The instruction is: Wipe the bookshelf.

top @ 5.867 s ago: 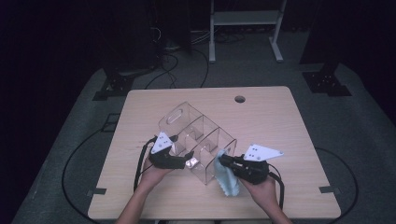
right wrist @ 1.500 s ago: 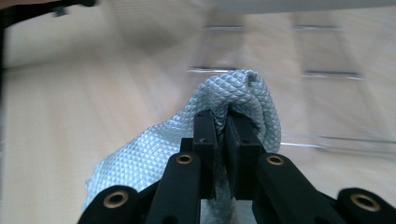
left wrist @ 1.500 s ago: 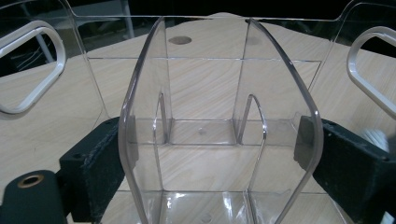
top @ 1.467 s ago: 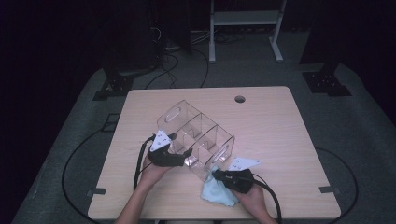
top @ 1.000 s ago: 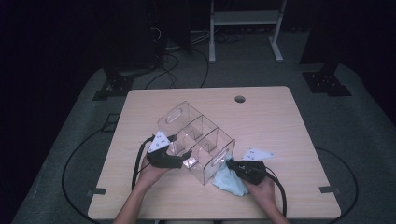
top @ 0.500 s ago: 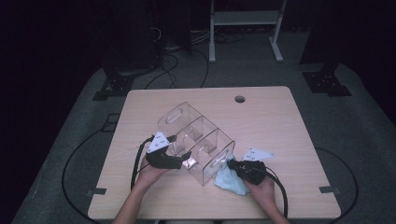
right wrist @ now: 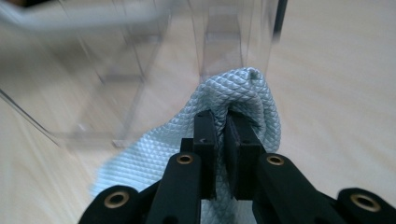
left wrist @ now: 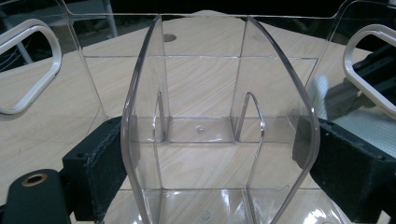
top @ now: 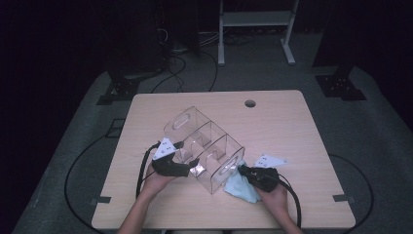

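On the wooden counter (top: 292,126), the left gripper (top: 191,165) clamps the clear plastic divided organizer (top: 207,146) while the right gripper (top: 242,170) pinches a pale blue cloth (top: 239,187) against its near-right end, wiping apparently underway.

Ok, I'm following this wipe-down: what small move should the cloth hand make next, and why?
Probably slide the light blue cloth along the clear organizer's end wall. The right gripper is shut on the cloth, bunched against that wall, and the left gripper clamps the organizer across its side walls.
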Motion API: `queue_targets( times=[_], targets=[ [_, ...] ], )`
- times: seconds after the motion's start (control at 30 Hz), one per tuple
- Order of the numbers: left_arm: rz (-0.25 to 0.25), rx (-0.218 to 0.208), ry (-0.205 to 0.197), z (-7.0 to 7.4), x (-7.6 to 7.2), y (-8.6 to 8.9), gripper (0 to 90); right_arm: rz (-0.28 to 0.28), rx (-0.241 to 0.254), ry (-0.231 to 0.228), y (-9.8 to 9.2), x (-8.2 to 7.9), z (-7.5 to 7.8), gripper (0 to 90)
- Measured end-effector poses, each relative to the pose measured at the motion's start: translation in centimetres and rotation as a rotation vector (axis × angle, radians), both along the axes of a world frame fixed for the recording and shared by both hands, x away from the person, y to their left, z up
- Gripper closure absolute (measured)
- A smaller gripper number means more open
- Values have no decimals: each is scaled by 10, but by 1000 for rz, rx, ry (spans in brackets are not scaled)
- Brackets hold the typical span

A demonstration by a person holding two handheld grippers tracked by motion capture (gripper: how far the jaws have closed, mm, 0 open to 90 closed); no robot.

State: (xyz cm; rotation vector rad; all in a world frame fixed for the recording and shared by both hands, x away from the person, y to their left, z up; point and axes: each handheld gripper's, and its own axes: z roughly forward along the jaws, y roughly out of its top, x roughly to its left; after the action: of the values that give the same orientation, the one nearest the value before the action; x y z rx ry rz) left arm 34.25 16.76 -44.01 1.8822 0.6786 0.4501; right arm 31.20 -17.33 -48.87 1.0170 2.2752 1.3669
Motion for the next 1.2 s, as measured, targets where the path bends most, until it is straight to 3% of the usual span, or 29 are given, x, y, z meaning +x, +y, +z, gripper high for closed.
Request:
queue_targets(
  times=[0.2, 0.43, 0.63, 0.83, 1.0, 1.07, 1.2],
  targets=[
    [0, 2, -1, 0, 0, 0, 106, -2, 59, -99, -3, -8, 28, 831],
    [4, 4, -5, 0, 0, -1, 103, -2, 16, -34, 0, -4, 6, 831],
    [5, 3, -7, 0, 0, -1, 102, -7, 96, -124, -6, -10, 34, 831],
    [7, 9, -10, 0, 0, -2, 101, 3, 64, -78, -2, -7, 23, 832],
    [8, 9, -7, 0, 0, -2, 100, 5, 104, -142, -5, -11, 42, 832],
    [7, 9, -7, 0, 0, -2, 101, 5, 103, -149, -5, -11, 43, 832],
    [8, 10, -5, 0, 0, -2, 100, 0, 90, -100, -6, -6, 33, 831]
  ],
)
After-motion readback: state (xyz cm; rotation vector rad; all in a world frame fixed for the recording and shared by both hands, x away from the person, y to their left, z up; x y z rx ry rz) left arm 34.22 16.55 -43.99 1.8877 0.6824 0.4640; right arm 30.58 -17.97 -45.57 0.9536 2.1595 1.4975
